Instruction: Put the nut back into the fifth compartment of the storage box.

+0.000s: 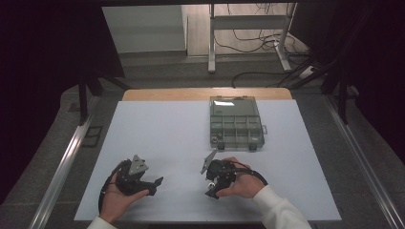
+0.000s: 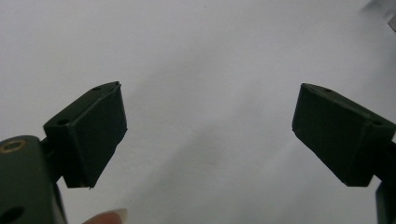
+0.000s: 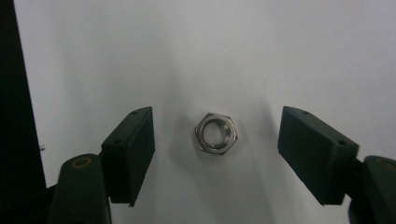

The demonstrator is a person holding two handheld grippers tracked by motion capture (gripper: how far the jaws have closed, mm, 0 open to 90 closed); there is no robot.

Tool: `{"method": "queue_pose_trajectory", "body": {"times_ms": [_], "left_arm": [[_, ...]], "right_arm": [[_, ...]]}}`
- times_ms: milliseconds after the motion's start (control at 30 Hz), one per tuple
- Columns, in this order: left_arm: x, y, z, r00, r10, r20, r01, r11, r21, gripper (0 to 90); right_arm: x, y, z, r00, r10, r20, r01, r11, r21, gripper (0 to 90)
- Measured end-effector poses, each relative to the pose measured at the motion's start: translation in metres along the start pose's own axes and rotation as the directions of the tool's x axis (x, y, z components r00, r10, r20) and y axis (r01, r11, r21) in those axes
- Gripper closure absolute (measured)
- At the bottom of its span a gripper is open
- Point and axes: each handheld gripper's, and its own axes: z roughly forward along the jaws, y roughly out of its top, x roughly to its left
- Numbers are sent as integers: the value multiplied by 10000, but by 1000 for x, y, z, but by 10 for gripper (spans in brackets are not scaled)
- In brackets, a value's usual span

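A silver hex nut [image 3: 216, 133] lies flat on the white table sheet [image 3: 233, 56], between the two black jaws of my right gripper [image 3: 215, 140], which stands open around it without touching it. In the high view the right gripper [image 1: 212, 191] points down at the sheet near the front edge, held in a hand with a white sleeve. My left gripper [image 1: 155, 183] rests low at the front left, jaws pointing right. Its jaws [image 2: 208, 130] are wide apart over bare white sheet, nothing between them.
A grey compartment box [image 1: 236, 123] with a clear lid sits on the sheet [image 1: 162, 133] at the back, right of centre. A wooden table edge [image 1: 167, 94] runs behind it. Metal rails flank the table; a desk frame and cables stand on the floor beyond.
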Motion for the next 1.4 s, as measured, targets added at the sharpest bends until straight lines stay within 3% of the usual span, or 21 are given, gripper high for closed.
{"method": "queue_pose_trajectory", "body": {"times_ms": [100,333,367,600,867,1400], "left_arm": [[0,0,0,10000,14,-9,-14,10000,0,105],[0,0,0,10000,21,-12,-21,10000,2,105],[0,0,0,10000,25,-12,-25,10000,5,105],[0,0,0,10000,22,-38,-22,10000,2,105],[0,0,-1,10000,27,-44,-27,10000,-12,105],[-1,1,-1,10000,28,-47,-28,10000,-32,105]], "right_arm": [[0,0,4,9998,-161,70,159,9996,226,330],[2,1,7,9986,-490,176,484,9983,330,484],[2,0,6,9986,-512,159,506,9982,335,548],[6,1,5,9961,-876,146,870,9955,375,685],[6,2,5,9971,-700,304,688,9969,386,702],[-5,0,-24,9968,-11,801,72,9971,-757,703]]}}
